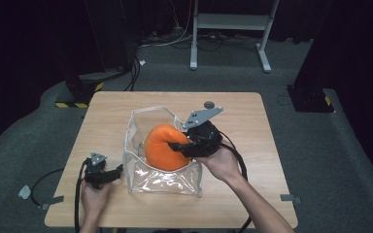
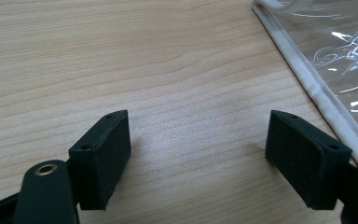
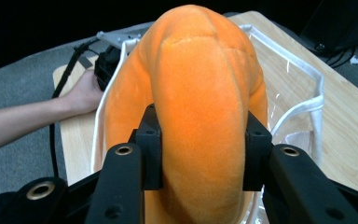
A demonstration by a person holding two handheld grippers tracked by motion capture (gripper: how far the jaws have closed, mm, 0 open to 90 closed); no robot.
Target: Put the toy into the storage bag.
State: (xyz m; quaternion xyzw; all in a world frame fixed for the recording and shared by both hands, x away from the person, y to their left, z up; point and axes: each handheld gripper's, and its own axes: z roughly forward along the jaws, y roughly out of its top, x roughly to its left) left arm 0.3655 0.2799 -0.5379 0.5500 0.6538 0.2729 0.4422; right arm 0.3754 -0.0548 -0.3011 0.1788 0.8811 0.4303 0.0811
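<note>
— Orange plush (image 1: 164,147) sits inside the clear bag (image 1: 165,182) mid-table, nearer the front edge?
— Yes. Right gripper (image 3: 200,154) pinches it on both sides. Left gripper (image 2: 198,149) rests spread and empty on the wood, just beside the bag's left edge.

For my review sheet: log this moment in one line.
right claw: shut on orange plush | plush: inside clear bag | left claw: open, beside bag on table
</note>
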